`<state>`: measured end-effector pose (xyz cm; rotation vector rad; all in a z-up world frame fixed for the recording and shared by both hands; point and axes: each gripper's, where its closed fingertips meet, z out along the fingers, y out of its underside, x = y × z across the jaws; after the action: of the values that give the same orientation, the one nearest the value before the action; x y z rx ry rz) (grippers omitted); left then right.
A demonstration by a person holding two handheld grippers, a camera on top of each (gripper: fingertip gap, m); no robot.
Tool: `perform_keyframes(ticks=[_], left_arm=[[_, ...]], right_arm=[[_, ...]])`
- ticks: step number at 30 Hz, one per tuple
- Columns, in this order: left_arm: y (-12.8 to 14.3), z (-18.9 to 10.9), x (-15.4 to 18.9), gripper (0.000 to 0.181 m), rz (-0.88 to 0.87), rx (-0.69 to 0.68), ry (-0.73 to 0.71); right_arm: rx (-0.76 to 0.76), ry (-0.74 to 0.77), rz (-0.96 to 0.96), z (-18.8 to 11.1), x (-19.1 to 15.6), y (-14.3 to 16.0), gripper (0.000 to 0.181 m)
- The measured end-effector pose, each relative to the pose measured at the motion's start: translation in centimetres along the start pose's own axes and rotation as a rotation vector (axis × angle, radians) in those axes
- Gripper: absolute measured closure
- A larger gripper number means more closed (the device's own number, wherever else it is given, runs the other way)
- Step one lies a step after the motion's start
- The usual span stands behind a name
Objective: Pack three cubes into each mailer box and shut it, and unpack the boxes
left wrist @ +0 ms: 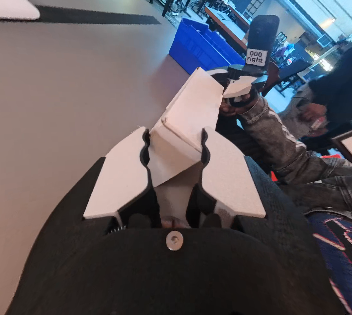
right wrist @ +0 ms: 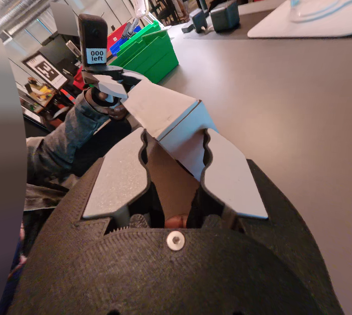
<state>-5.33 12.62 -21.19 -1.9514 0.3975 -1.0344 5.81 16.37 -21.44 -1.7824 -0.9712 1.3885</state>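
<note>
A white mailer box (left wrist: pixel 192 104) is held up over the near edge of the grey table (left wrist: pixel 76 77), tilted, with a gripper on each end. My left gripper (left wrist: pixel 174 130) is shut on its near end in the left wrist view. My right gripper (right wrist: pixel 174 130) is shut on the opposite end of the box (right wrist: pixel 162 107), where a brown inner flap shows between the fingers. Each gripper also shows at the box's far end in the other view: the right (left wrist: pixel 228 85) and the left (right wrist: pixel 118 85). The lid looks closed. No cubes are in view.
A blue bin (left wrist: pixel 200 48) stands at one table edge and a green bin (right wrist: pixel 150 54) at the other. A white monitor base (right wrist: pixel 304 20) and dark devices (right wrist: pixel 224 14) sit at the back. The person's sleeved arm (left wrist: pixel 276 134) is beside the box.
</note>
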Motion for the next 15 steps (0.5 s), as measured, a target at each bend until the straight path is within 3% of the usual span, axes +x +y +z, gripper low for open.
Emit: perform_keyframes(ticks=[6,8,12,15], left_arm=[[-0.3,0.3,1.5,0.139,0.223,0.006,-0.039],[-0.1,0.2,1.5,0.138,0.252,-0.011,-0.064],[0.1,-0.5,0.7,0.113,0.271,-0.053,-0.173],[1.4,-1.0,1.5,0.111,0.236,-0.14,-0.136]], right_arm=[[0.018,0.102,-0.414,-0.2,-1.3,-0.5,0.139],[-0.033,0.1,-0.444,-0.3,-1.3,0.1,0.14],[-0.073,0.043,-0.427,-0.6,-1.9,0.8,0.142],[-0.149,-0.029,-0.414,-1.0,-2.9,2.0,0.145]])
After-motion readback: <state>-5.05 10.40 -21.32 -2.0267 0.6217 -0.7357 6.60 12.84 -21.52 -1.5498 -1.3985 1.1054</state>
